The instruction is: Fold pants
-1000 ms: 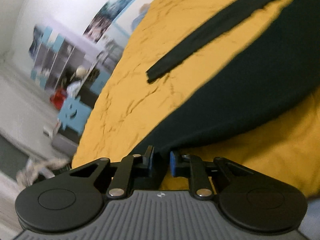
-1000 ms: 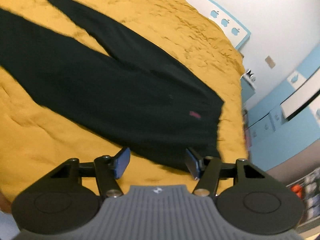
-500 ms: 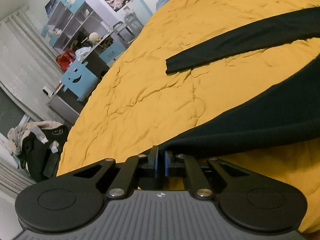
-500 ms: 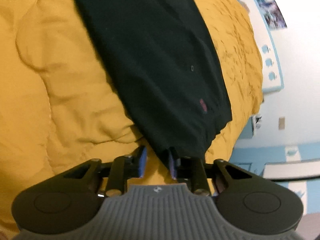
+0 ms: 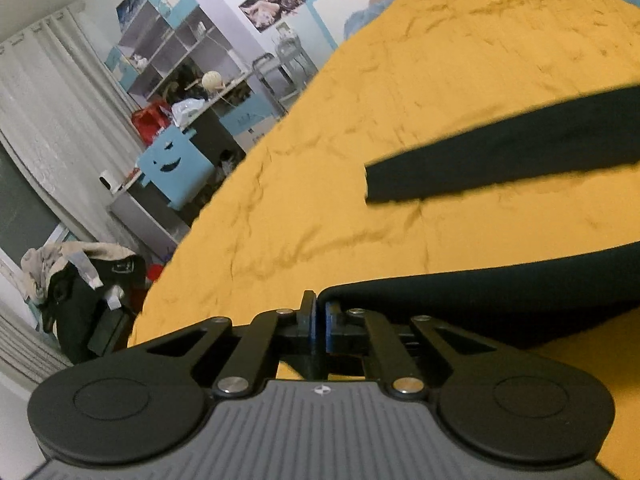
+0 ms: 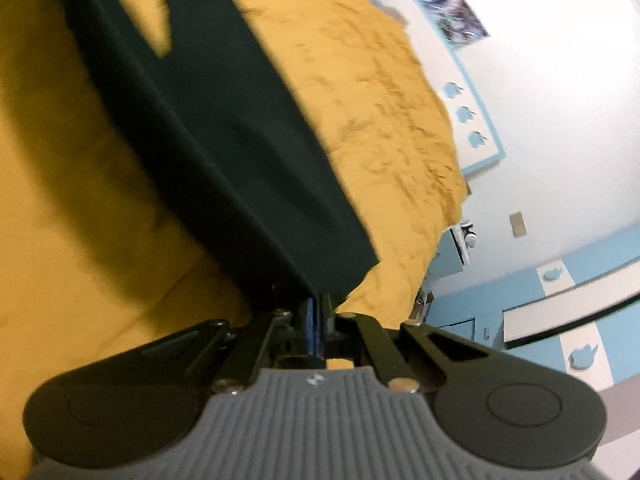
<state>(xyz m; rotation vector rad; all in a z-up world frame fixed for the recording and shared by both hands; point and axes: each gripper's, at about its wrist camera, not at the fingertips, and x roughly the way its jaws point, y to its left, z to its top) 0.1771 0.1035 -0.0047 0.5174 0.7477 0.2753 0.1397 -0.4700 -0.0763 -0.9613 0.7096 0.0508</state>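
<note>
I am pinching the near leg's cuff in my left gripper (image 5: 320,316) and the pants (image 6: 224,152) waist corner in my right gripper (image 6: 318,308), so the other leg (image 5: 500,160) is lying ahead across the bed (image 5: 400,100), parallel to the held edge.

black pants (image 5: 500,164), plain mustard-yellow bedspread (image 5: 400,92), sky-blue chair (image 5: 176,168)

No readable text, labels, brands or numbers — posters and wall decals too blurred.
</note>
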